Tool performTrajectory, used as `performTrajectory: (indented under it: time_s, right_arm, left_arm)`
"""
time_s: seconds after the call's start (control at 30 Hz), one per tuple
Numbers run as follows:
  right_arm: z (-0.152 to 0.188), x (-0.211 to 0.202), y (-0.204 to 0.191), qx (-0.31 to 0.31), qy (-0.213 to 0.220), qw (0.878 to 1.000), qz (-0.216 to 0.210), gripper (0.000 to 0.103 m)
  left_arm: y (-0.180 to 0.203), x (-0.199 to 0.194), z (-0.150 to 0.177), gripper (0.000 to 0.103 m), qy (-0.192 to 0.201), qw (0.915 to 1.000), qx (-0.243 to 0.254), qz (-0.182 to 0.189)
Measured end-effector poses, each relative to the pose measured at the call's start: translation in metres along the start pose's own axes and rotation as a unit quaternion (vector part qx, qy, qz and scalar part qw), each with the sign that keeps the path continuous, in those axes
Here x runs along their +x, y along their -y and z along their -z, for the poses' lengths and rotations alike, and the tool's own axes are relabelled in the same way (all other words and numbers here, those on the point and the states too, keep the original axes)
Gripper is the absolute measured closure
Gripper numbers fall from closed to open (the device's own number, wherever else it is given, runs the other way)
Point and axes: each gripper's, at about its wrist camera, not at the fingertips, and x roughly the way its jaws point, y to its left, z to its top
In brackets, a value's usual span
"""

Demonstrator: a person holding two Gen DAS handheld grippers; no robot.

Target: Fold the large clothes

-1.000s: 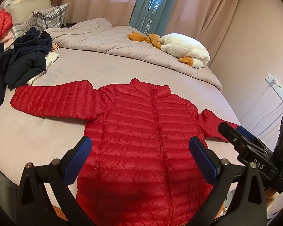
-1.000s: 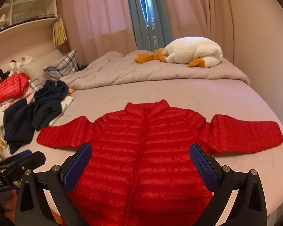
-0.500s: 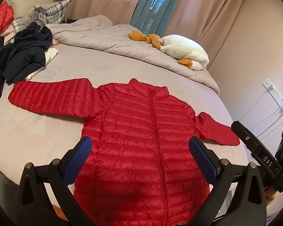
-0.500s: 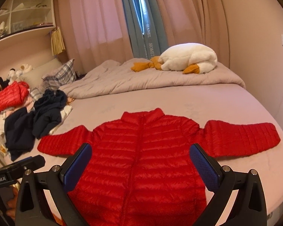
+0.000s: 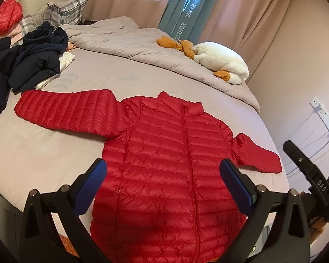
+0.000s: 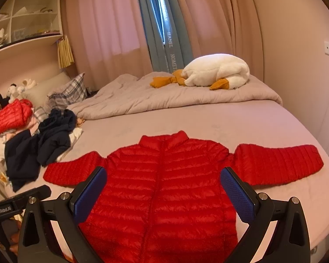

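Lying flat mid-frame, red jacket (image 5: 171, 164) was seen zip-axis away from both wide-open, empty grippers: left gripper (image 5: 164, 184), right gripper (image 6: 164, 188).

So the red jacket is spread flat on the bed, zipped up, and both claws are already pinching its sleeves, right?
Not quite. The jacket is spread flat and zipped on the bed, but neither claw is pinching it. The left claw and right claw hang open over it, empty, as both wrist views show.

Bare bed (image 6: 241, 120) surrounds the red jacket (image 6: 164, 175). Dark clothes pile (image 5: 33, 65) crowds its left sleeve, possibly touching. Rumpled duvet (image 6: 164, 100) blocks beyond the collar.
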Motion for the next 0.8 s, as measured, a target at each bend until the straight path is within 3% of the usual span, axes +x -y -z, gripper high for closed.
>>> performTrajectory:
  time_s: [0.53, 0.67, 0.8]
  right_arm:
    - [0.004, -0.004, 0.024, 0.034, 0.002, 0.999, 0.029, 0.000]
    - [0.005, -0.002, 0.042, 0.062, -0.002, 0.997, 0.042, 0.004]
    - [0.006, -0.001, 0.073, 0.103, -0.001, 0.992, 0.070, 0.015]
  left_arm:
    - [0.011, 0.021, 0.006, 0.001, -0.025, 0.9993, 0.027, -0.005]
    - [0.015, 0.032, 0.010, 0.001, -0.037, 0.9988, 0.030, -0.010]
    - [0.017, 0.054, 0.018, 0.001, -0.060, 0.9974, 0.036, -0.019]
